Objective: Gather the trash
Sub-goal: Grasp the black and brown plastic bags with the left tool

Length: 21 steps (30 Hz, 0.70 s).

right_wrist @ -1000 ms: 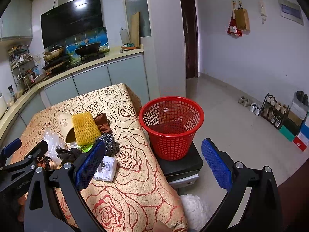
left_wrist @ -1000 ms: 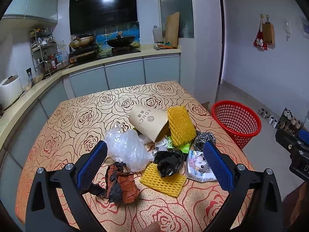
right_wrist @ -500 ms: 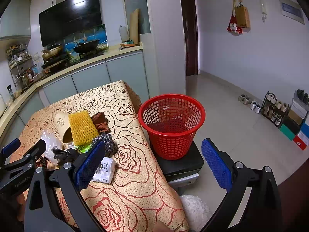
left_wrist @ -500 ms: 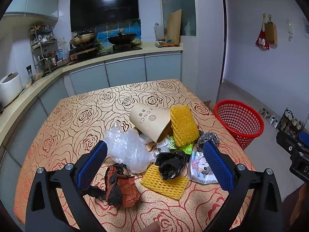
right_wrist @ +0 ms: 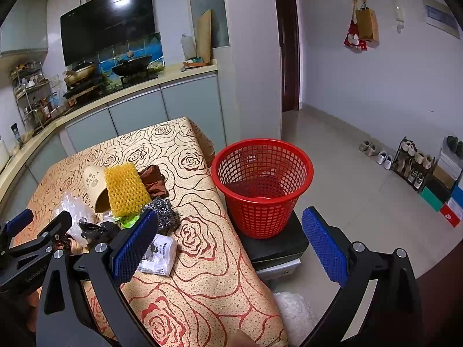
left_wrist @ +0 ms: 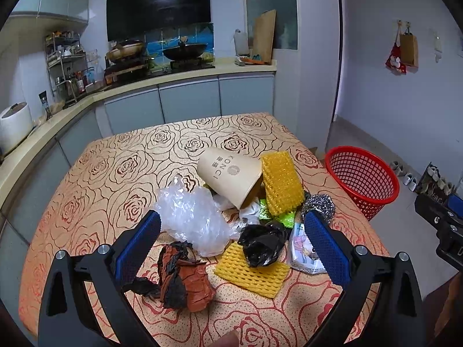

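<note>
Sensibly, you hold your left tool (left_wrist: 231,243) wide open and empty over the trash pile (left_wrist: 231,217) just ahead, while your right tool (right_wrist: 228,243), equally open, faces the red basket (right_wrist: 262,186) ready to receive.

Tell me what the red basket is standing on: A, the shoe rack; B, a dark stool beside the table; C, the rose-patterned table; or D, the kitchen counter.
B: in the right wrist view the red basket sits on a dark stool next to the table, off the cloth, with both grippers open.
</note>
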Motion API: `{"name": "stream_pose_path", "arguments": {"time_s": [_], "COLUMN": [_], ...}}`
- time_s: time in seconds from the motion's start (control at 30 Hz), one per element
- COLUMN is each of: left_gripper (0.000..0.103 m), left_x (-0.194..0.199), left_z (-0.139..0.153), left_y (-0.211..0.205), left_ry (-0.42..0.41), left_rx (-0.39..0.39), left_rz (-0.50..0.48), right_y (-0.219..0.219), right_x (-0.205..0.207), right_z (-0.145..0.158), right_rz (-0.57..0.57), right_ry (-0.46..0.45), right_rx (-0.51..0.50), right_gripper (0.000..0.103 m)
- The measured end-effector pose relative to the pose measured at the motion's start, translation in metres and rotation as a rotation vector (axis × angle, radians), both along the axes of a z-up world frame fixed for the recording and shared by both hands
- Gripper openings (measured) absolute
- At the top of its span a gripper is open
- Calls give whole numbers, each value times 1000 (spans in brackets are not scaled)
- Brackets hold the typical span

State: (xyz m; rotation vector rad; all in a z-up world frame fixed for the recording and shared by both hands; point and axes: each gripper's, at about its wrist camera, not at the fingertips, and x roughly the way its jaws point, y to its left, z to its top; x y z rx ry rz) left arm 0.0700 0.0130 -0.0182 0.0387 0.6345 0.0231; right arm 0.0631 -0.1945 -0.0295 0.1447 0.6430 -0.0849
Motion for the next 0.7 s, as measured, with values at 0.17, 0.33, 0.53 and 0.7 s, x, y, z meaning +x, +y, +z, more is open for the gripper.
{"name": "stream_pose_path", "arguments": {"time_s": [0.17,0.33,0.53,0.7], "left_gripper": [96,96,96,96], "left_x": [-2,-7,-18,-25], "left_z": [-3,-5,-21,-34], "left_y": [19,47,84,98], "left_ry": [12,17,56,93], "left_rx": [-3,-6,-35,-65], "left_rz": [22,69,94,53], "right_y": [6,15,31,44], "right_x": [4,9,15,22], "right_z": [-8,-18,-31,-39], "right_rz": [31,80,162,224], "right_ry": [32,66,119,163], "right_rx": [-11,-3,13,25], "right_gripper": [97,97,97,97]}}
